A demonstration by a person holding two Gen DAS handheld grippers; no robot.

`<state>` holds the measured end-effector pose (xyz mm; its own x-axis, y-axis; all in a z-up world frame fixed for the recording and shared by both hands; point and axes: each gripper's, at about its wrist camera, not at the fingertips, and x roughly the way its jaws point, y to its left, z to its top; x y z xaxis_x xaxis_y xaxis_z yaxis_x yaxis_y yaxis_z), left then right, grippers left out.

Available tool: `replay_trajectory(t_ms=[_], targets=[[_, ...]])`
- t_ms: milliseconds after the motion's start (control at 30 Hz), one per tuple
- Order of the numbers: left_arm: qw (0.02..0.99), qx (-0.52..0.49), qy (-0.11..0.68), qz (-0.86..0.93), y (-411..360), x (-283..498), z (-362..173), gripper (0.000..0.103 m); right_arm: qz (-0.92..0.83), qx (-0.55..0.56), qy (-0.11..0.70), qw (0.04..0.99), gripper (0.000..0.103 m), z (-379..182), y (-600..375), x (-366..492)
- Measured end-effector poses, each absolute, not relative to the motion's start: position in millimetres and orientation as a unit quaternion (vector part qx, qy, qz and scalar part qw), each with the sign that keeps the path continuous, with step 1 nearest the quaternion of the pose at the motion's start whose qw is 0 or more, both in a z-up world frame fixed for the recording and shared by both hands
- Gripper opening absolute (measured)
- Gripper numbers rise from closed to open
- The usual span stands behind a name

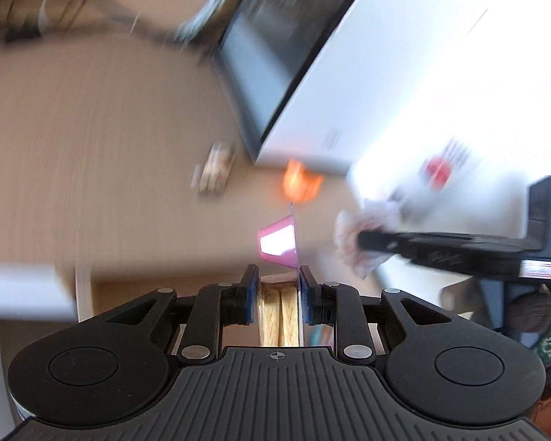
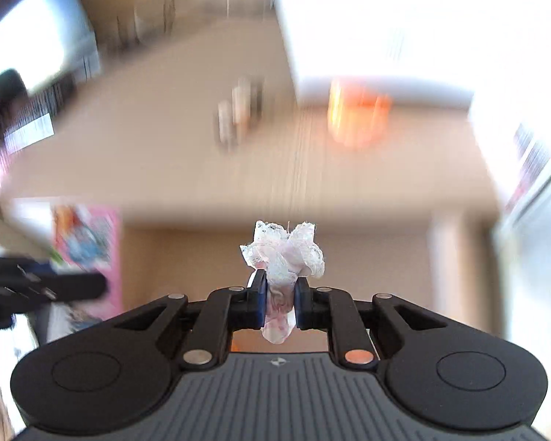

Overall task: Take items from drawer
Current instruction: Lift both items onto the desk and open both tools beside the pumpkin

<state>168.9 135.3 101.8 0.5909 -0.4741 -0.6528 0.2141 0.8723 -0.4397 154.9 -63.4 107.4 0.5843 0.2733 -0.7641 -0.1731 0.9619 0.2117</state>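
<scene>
Now both are mid-lift: left gripper fingers clamp a pink packet, right gripper fingers pinch lace cloth; next, set them on the surface ahead.

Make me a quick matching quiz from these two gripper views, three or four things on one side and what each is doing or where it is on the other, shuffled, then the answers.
Things:
1. Pink packet
2. White lacy bundle
3. Orange object
4. White box

States:
A. Sits on the wooden tabletop, blurred, beside the white box
B. Held edge-on in the left gripper
C. Large, lying on the tabletop
D. Pinched in the right gripper

Pairs: 1-B, 2-D, 3-A, 4-C
</scene>
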Motion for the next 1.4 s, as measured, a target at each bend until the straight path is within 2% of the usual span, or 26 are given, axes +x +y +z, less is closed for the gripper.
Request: replay_trajectory(t_ms=[133,200,300,700,967,1067,1133,1267,1400], targets=[[0.902,-0.166,0.339,-0.208,145,205,158,0.026,0.126,0.075,0.327,0.934,0.014,191,-90,171],[0.908,-0.169,0.324,-0.204,149,228,170,0.026,0.118,0.075,0.299,0.944,0.014,206,-95,185],[0.898,-0.196,0.334,-0.211,155,261,161,0.026,0.107,0.090,0.300,0.944,0.014,205,-106,205],[0.846,-0.248,0.452,-0.138,177,332,28,0.026,0.084,0.103,0.396,0.909,0.014,104,-107,262],[0.843,-0.217,0.483,-0.098,181,340,-11,0.027,0.045,0.089,0.457,0.884,0.014,47,-114,281],[0.856,-0.198,0.465,-0.106,177,338,-15,0.027,0.043,0.087,0.467,0.879,0.014,35,-114,286],[0.860,-0.184,0.460,-0.117,174,339,-16,0.027,0.048,0.079,0.464,0.881,0.016,32,-117,285],[0.885,-0.126,0.438,-0.098,166,338,-11,0.029,0.055,0.063,0.455,0.887,0.031,34,-113,288],[0.891,-0.161,0.415,-0.089,179,333,1,0.029,0.060,0.060,0.435,0.896,0.044,46,-112,279]])
